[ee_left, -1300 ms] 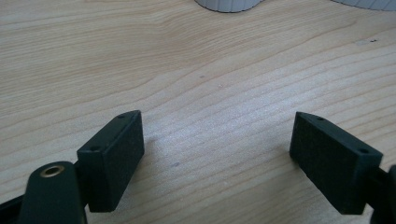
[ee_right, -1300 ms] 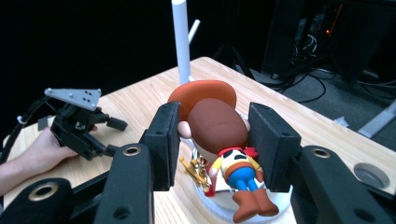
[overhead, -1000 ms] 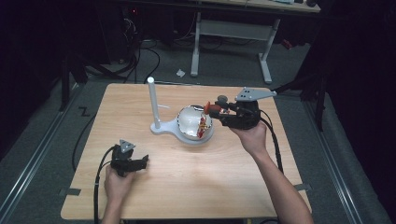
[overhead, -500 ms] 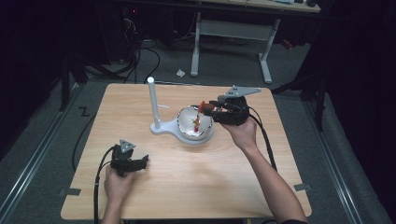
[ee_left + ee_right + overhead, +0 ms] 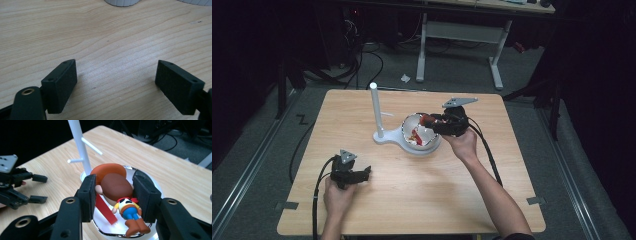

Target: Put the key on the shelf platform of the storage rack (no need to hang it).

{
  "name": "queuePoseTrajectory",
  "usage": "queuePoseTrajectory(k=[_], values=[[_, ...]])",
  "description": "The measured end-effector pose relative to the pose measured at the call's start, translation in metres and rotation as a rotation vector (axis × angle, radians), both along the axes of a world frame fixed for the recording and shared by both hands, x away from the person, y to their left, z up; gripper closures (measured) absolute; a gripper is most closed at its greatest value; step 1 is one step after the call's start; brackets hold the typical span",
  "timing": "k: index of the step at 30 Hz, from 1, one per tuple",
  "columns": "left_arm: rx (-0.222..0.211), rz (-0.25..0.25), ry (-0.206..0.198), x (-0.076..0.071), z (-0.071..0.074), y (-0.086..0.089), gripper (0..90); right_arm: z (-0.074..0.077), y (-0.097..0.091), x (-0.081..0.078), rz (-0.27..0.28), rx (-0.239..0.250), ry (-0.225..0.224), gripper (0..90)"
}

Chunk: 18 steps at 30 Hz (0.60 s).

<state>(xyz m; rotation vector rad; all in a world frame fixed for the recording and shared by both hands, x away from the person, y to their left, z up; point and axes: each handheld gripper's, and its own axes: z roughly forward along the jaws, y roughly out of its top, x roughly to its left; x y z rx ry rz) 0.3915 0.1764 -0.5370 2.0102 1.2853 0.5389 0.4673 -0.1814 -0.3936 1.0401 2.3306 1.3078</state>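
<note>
While the left gripper [image 5: 362,175] is sitting low on the near left of the wooden table [image 5: 512,150], its jaws are standing wide apart with nothing between them, bare wood grain showing in the gap in the left gripper view. That view is cutting off two white edges at its top, too little to name. Farther right, one white stand [image 5: 374,107] is rising from a base joined to one white bowl [image 5: 412,125]; its two side pegs are showing clearly in the right gripper view, while the high view is too coarse for them. At the right, the right gripper [image 5: 113,195] is clamping one cowboy figurine [image 5: 117,190] by its head over the bowl, feet hanging toward the inside. One red strip [image 5: 106,211] is lying in the bowl, partly hidden behind a jaw. From above, the figurine is reading as mere red flecks.
</note>
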Motion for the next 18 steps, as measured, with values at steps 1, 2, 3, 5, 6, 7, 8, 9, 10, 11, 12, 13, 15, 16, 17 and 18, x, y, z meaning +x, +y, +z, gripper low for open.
queuePoseTrajectory(k=[1, 2, 3, 5, 6, 7, 8, 9, 10, 11, 12, 13, 15, 16, 17, 18], values=[[0.000, 0.001, -0.001, 0.000, 0.000, 0.000, 18.1, -0.003, 0.001, 0.001, -0.004, -0.003, 0.013, 55.4], [0.000, 0.000, 0.000, 0.000, 0.000, 0.000, 18.1, -0.005, 0.002, 0.003, -0.004, -0.009, 0.019, 55.4], [0.000, 0.000, 0.000, 0.000, 0.000, 0.000, 18.1, -0.009, 0.004, 0.005, -0.008, -0.027, 0.018, 55.4], [0.001, -0.001, 0.000, 0.000, 0.000, 0.000, 18.1, -0.011, 0.005, 0.006, -0.008, -0.035, 0.018, 55.4], [0.000, 0.000, 0.000, 0.000, 0.000, 0.000, 18.1, -0.013, 0.007, 0.006, -0.011, -0.041, 0.021, 55.4], [0.001, -0.001, 0.000, 0.000, 0.000, 0.000, 18.1, -0.017, 0.009, 0.008, -0.014, -0.051, 0.027, 55.4], [0.001, -0.001, 0.000, 0.000, 0.000, 0.000, 18.1, -0.017, 0.009, 0.008, -0.014, -0.051, 0.027, 55.4], [0.001, -0.001, 0.001, 0.000, 0.000, 0.000, 18.1, -0.019, 0.010, 0.009, -0.013, -0.056, 0.030, 55.4], [0.001, -0.001, 0.000, 0.000, 0.000, 0.000, 18.1, -0.024, 0.012, 0.011, -0.020, -0.063, 0.046, 55.4], [0.001, -0.001, 0.000, 0.000, 0.000, 0.000, 18.1, -0.024, 0.012, 0.011, -0.020, -0.063, 0.046, 55.4], [0.001, 0.000, 0.000, 0.000, 0.000, 0.000, 18.1, -0.026, 0.012, 0.013, -0.017, -0.069, 0.046, 55.4], [0.001, -0.001, 0.000, 0.000, 0.000, 0.000, 18.1, -0.028, 0.012, 0.013, -0.024, -0.075, 0.055, 55.4], [0.000, 0.000, 0.000, 0.000, 0.000, 0.000, 18.2, -0.035, 0.012, 0.016, -0.030, -0.082, 0.071, 55.2], [0.001, -0.001, 0.000, 0.000, 0.000, 0.000, 18.2, -0.035, 0.012, 0.016, -0.030, -0.082, 0.071, 55.2], [0.001, -0.001, 0.000, 0.000, 0.000, 0.000, 18.1, -0.037, 0.012, 0.017, -0.032, -0.086, 0.078, 55.1], [0.001, -0.001, 0.000, 0.000, 0.000, 0.000, 18.1, -0.039, 0.012, 0.018, -0.033, -0.093, 0.082, 55.1]])
